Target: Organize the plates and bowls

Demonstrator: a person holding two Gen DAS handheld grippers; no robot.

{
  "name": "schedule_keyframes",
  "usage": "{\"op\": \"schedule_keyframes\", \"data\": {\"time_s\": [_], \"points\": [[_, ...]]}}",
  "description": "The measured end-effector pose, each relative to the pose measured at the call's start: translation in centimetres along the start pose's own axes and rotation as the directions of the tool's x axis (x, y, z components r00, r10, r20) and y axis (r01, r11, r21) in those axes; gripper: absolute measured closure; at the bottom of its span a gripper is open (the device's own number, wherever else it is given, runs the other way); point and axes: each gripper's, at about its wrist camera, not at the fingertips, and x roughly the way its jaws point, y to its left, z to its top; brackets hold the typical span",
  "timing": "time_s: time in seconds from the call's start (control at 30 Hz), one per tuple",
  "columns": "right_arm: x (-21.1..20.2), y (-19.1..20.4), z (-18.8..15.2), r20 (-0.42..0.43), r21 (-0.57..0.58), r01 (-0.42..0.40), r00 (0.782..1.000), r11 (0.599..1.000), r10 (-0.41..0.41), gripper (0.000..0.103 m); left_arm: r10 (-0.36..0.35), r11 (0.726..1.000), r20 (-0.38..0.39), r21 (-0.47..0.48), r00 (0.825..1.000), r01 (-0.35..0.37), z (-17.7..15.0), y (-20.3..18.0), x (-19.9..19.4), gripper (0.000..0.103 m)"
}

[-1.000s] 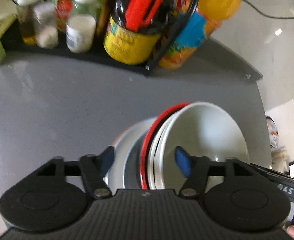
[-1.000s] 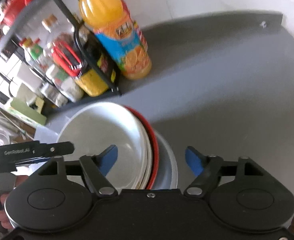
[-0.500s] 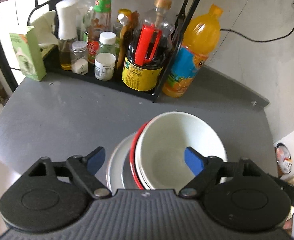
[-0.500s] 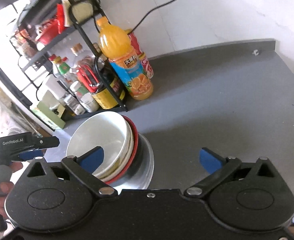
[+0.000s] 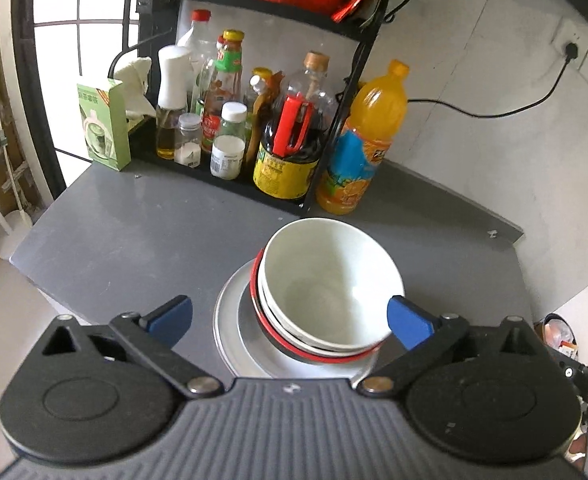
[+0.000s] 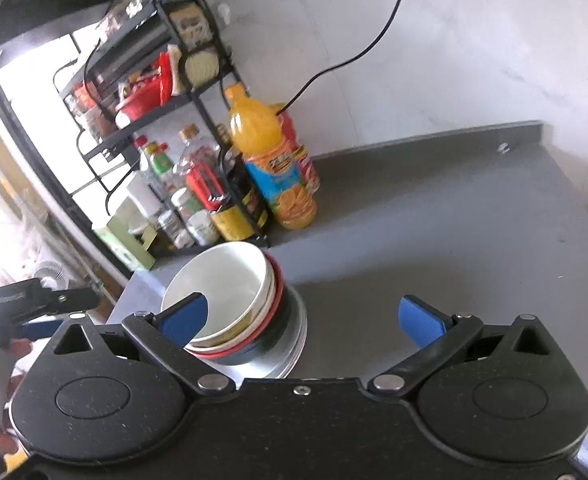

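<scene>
Both my hand-held grippers have pulled back and up from the stack since a second ago; the bowls that filled each view now sit smaller, with the whole rack showing beyond them. My left hand-held gripper (image 5: 289, 318) hangs over the near side of the stack, its blue fingers spread wide apart, nothing between them but air above the dishes. My right hand-held gripper (image 6: 302, 318) is just as wide apart, and it grips nothing; its left pad overlaps the bowl rim in the picture, though I cannot tell whether it touches.

The stack sits on the grey worktop (image 5: 141, 236), towards the near edge. On top is the white bowl (image 5: 330, 280), nested in another white bowl, and under those a red-rimmed bowl (image 5: 314, 357) with a dark outside. All of it rests on the grey plates (image 5: 229, 320) at the bottom. The bowls lean a little, so the stack is not quite square.

Far behind it stands the black rack (image 5: 346, 92), packed with sauce bottles and jars, a red basket on its upper shelf. The orange juice bottle (image 5: 364, 140) stands on the worktop just right of the rack, well apart from the stack. A green box (image 5: 103, 126) stands at the rack's left end.
</scene>
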Motion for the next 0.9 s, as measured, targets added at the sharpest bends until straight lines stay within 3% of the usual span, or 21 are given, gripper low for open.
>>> {"op": "schedule_keyframes", "data": {"time_s": [0.17, 0.5, 0.7, 0.9], "points": [[-2.1, 0.0, -0.2, 0.057, 0.013, 0.002, 0.998, 1.000, -0.003, 0.000, -0.024, 0.999, 0.039, -0.025, 0.999, 0.025, -0.8, -0.3, -2.7, 0.000], [-5.3, 0.2, -1.1, 0.135, 0.007, -0.014, 0.991, 1.000, 0.013, 0.000, -0.056, 0.998, 0.106, 0.031, 0.993, 0.053, -2.0, -1.2, -6.6, 0.000], [-6.5, 0.8, -2.0, 0.136, -0.023, 0.002, 0.991, 1.000, 0.001, 0.000, -0.067, 0.992, 0.185, 0.119, 0.981, 0.045, -3.0, -1.7, -8.0, 0.000], [-7.9, 1.2, -2.6, 0.126, -0.041, 0.037, 0.992, 0.998, -0.031, 0.000, -0.070, 0.986, 0.200, 0.164, 0.977, 0.037, -4.2, -2.0, -9.1, 0.000]]}}
